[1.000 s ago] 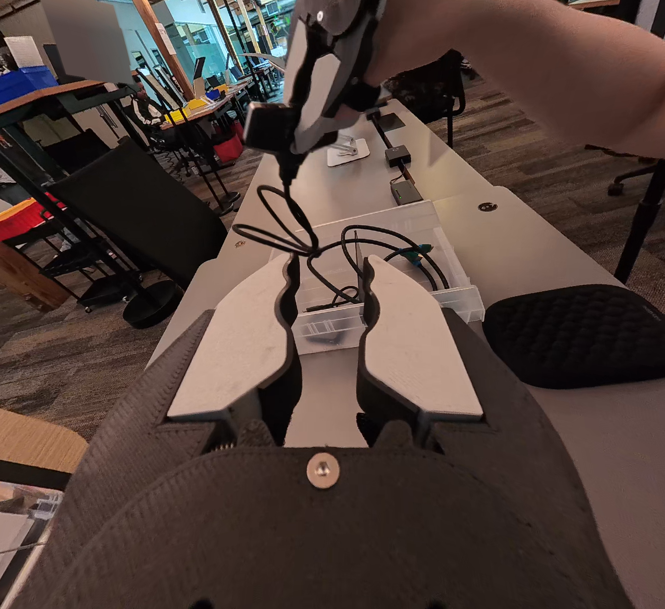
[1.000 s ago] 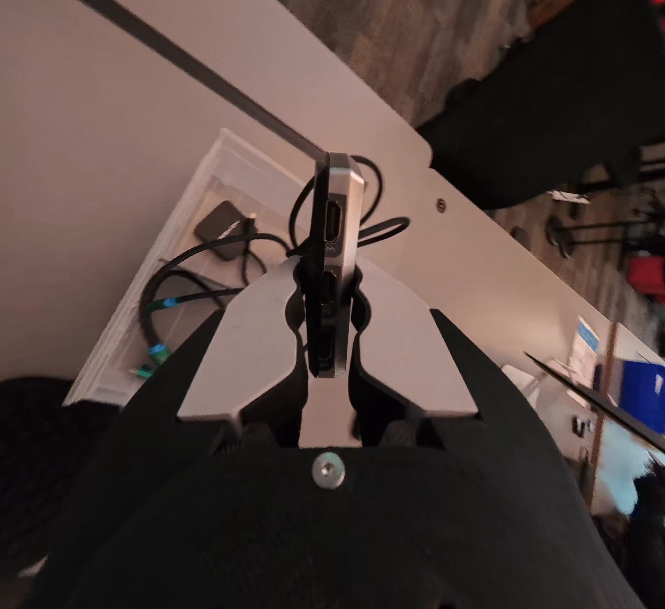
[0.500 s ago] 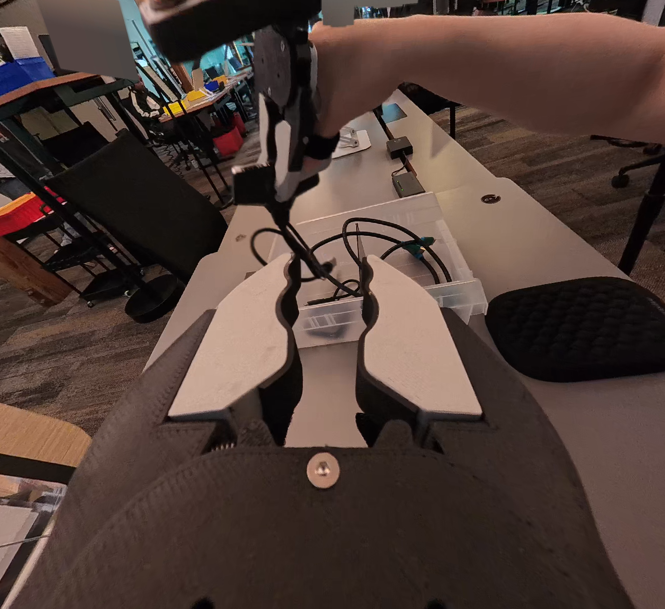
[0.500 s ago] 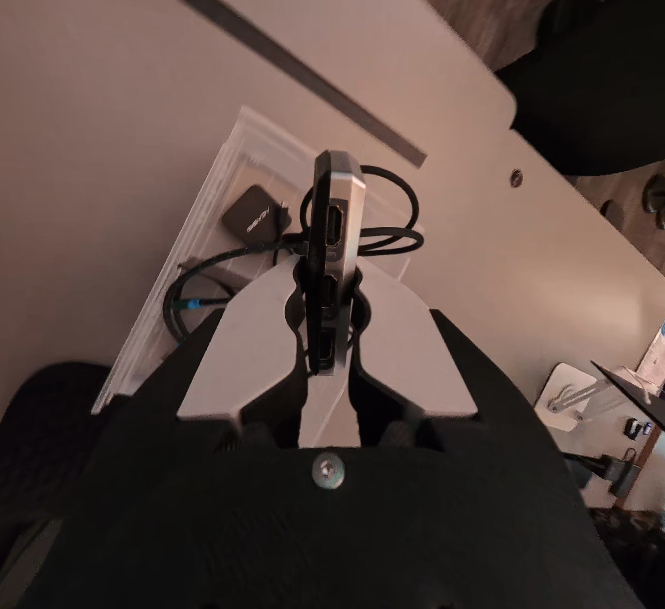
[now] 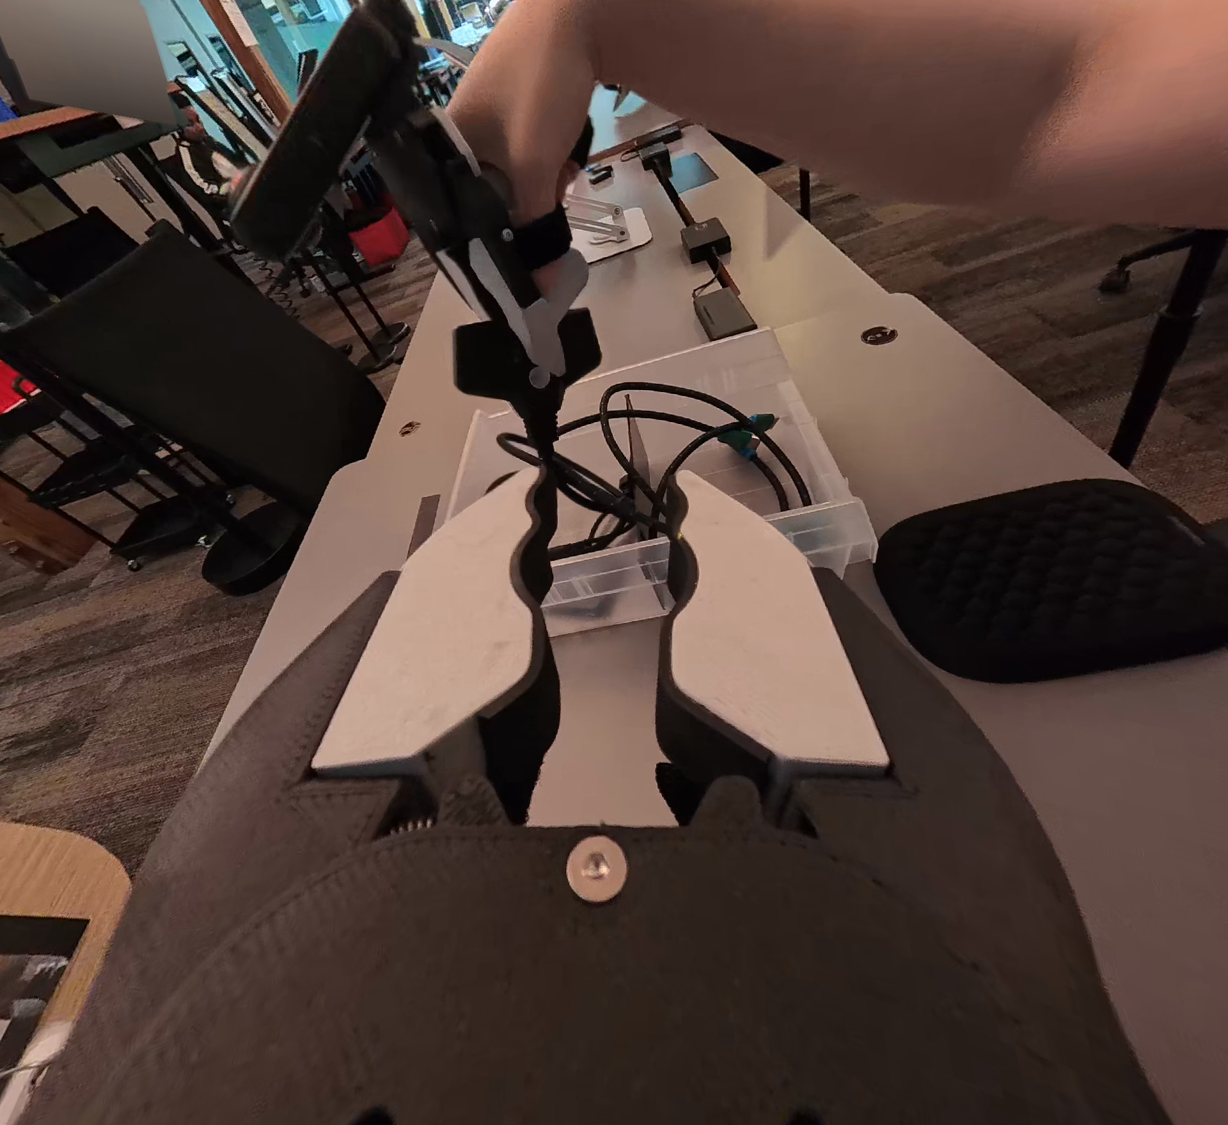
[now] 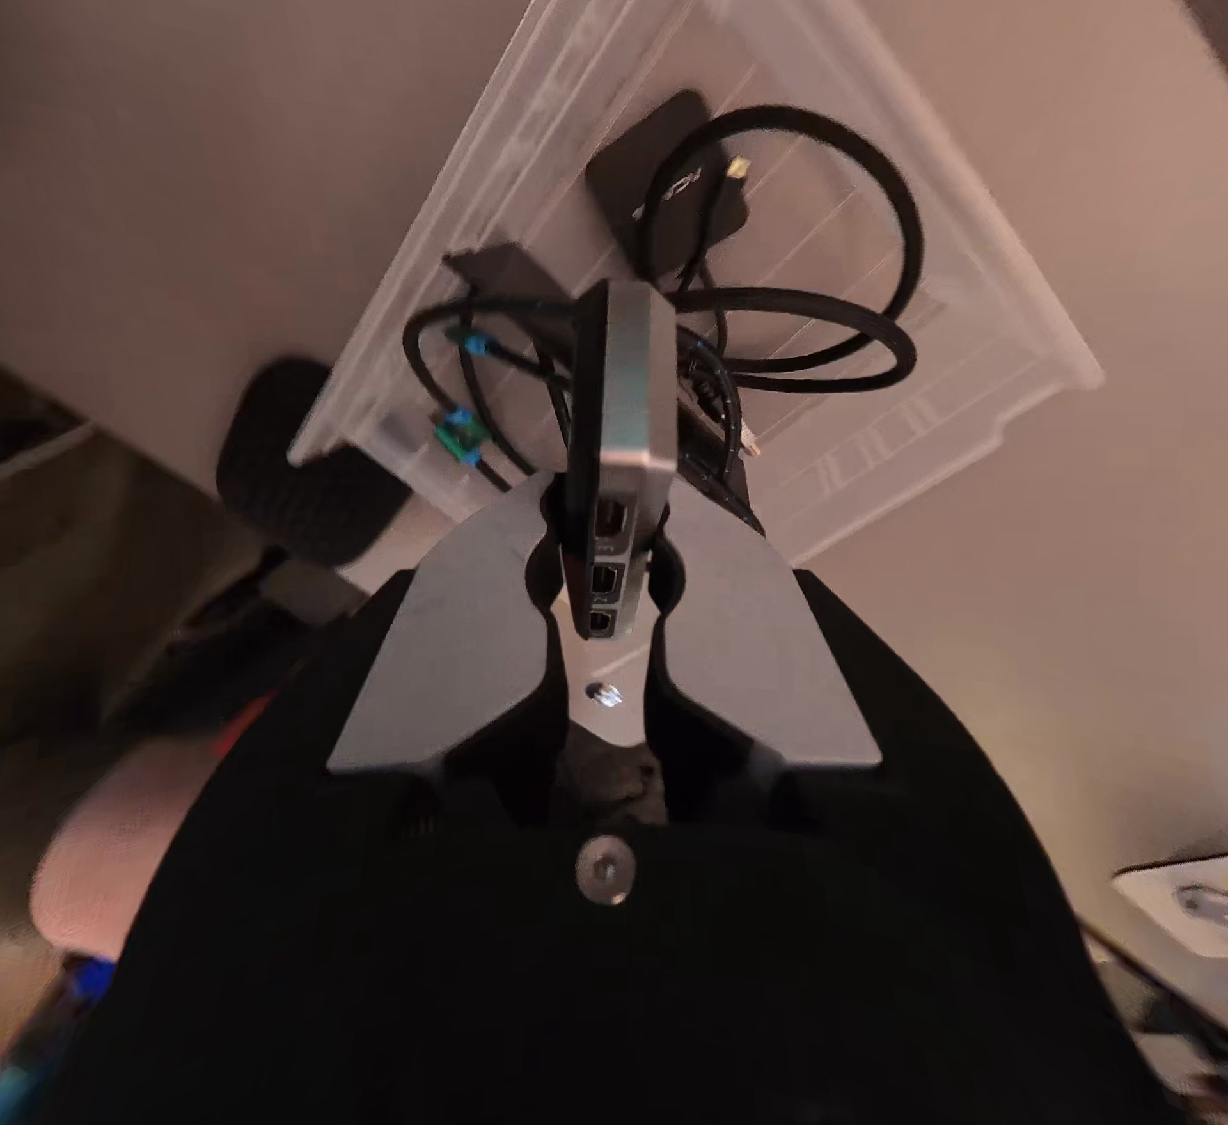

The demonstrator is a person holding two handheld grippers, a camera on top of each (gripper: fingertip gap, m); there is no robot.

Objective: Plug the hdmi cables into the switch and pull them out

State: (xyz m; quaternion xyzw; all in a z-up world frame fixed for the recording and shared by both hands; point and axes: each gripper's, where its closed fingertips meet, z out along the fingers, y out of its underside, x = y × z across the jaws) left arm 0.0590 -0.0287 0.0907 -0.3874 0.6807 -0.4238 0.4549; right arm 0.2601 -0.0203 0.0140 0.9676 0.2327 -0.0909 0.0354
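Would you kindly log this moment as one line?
right tool: shut on switch, over tray | left tool: open, empty | ports: empty | cables: in tray

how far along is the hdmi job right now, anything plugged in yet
Early. Done: the right gripper has the switch clamped and lifted over the clear tray. In hand: positioning; its three visible ports are empty. Left: the left gripper is open and empty, the cables lie coiled in the tray, so all plugging and pulling remains.
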